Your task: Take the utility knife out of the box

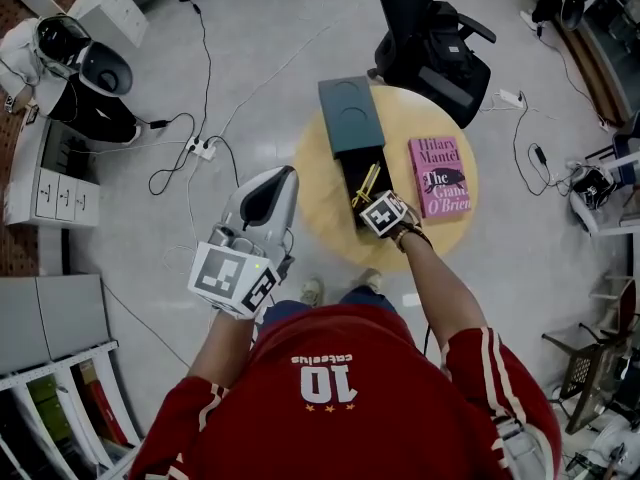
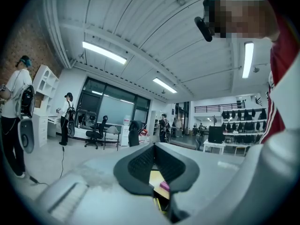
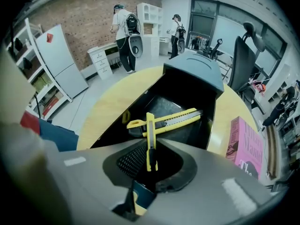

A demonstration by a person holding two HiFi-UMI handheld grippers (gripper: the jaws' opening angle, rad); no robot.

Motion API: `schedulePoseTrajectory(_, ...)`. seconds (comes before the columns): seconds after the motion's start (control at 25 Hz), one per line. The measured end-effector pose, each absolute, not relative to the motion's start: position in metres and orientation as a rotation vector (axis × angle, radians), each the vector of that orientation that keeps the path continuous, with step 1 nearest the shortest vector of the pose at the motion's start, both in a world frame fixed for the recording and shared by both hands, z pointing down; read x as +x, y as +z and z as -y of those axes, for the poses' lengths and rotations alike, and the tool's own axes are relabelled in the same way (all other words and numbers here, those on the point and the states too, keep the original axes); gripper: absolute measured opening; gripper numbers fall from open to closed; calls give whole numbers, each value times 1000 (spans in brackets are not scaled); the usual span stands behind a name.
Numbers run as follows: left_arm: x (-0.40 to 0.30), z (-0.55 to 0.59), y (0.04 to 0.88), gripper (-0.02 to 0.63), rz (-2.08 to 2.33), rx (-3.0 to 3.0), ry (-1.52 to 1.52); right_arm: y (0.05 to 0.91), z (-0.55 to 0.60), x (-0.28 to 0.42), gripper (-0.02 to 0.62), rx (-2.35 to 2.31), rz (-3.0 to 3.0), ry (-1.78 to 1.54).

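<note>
Far left in head view, off the bench [image 1: 318, 193] and over the floor: left hand-held gripper [image 1: 284, 178], pointing roughly level, jaws pressed together, nothing btwn them. Its own view shows only a sliver of bench and sth pink past the closed tips.

Centre: round wooden bench w/ black box [image 1: 350, 173] open on it. Dark teal lid [image 1: 349, 115] sits at the box's far end, touching it.

Right hand-held gripper [image 1: 371, 192] reaches steeply down into the box, marker cube facing up. Right gripper view: jaws pinch the yellow utility knife [image 3: 150, 128] edge-on, knife running out along the jaw line. Its far end crosses over a second yellow knife [image 3: 176, 119] lying flat on the box floor. So target knife is inside the box, in the grip.

Right of box, just beside it on the bench: pink book [image 1: 440, 176]. Black chair [image 1: 432, 40] beyond the bench, further right.
</note>
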State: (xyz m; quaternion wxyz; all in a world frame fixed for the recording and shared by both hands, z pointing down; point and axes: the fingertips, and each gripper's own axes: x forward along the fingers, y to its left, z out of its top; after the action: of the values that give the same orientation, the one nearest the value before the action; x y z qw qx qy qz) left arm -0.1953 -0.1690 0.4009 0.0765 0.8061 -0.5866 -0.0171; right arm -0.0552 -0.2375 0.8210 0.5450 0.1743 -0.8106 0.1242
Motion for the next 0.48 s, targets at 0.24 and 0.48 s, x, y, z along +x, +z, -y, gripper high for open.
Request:
schedulePoseTrajectory(0.24, -192, 166, 400, 3, 1748, 2428, -49, 799, 246, -56, 49, 500, 2002, 289)
schedulePoseTrajectory(0.48, -182, 163, 403, 3, 1707, 2466, -21, 761, 255, -53, 49, 581, 2094, 264)
